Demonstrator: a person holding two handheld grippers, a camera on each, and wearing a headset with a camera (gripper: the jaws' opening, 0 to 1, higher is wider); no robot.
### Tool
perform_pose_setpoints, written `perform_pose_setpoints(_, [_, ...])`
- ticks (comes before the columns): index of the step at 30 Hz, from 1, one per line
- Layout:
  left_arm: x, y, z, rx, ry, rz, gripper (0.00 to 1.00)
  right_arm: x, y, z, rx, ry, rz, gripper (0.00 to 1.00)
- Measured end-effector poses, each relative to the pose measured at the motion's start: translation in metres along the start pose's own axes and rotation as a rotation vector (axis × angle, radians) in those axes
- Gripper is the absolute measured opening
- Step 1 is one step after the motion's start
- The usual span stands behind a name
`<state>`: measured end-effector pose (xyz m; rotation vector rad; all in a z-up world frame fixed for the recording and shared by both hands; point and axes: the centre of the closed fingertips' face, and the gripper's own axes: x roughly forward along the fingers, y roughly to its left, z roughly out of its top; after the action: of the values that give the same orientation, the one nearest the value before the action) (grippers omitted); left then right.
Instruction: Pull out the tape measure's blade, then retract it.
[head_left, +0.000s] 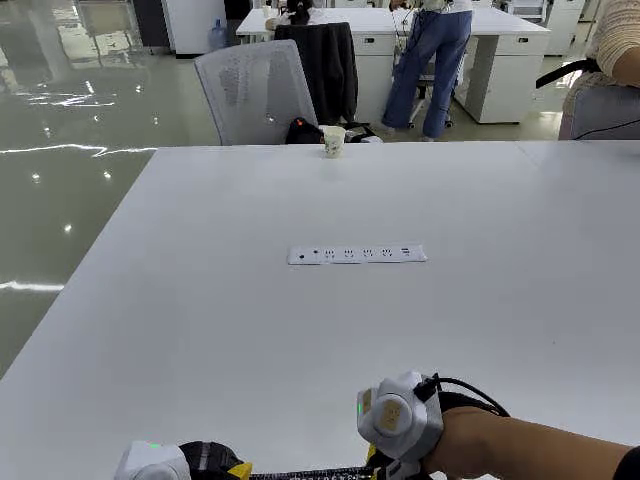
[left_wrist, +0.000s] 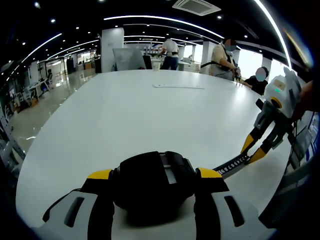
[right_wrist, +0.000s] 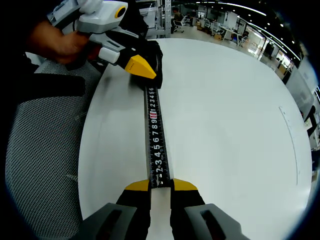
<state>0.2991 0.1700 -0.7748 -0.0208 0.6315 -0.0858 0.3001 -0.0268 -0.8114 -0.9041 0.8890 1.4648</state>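
At the near edge of the white table (head_left: 300, 330), my left gripper (left_wrist: 152, 174) holds the black tape measure (left_wrist: 150, 187), its jaws spread wide around the case and its yellow tips pressed against either side. The blade (right_wrist: 154, 130) runs out of the case and lies flat along the tabletop to my right gripper (right_wrist: 160, 185). That gripper's jaws are drawn narrow on the blade's end, just below the "1" mark. The end hook itself seems to sit between the tips, though they cover it and I cannot be sure. In the left gripper view the right gripper comes in from the right, tilted down onto the blade. In the head view both grippers are low in the frame with the blade between them. Farther out on the table are a white power strip (head_left: 357, 254) and, near the far edge, a paper cup (head_left: 333, 141). A grey mesh chair (right_wrist: 40, 165) stands just beside the table's edge.
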Motion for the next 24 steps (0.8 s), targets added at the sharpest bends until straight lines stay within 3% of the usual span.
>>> perform_pose_setpoints(24, [0.0006,0.0000,0.0005,-0.004,0.002,-0.007,0.60,0.0035,-0.0014,0.0065,0.003,0.007,-0.011,0.11])
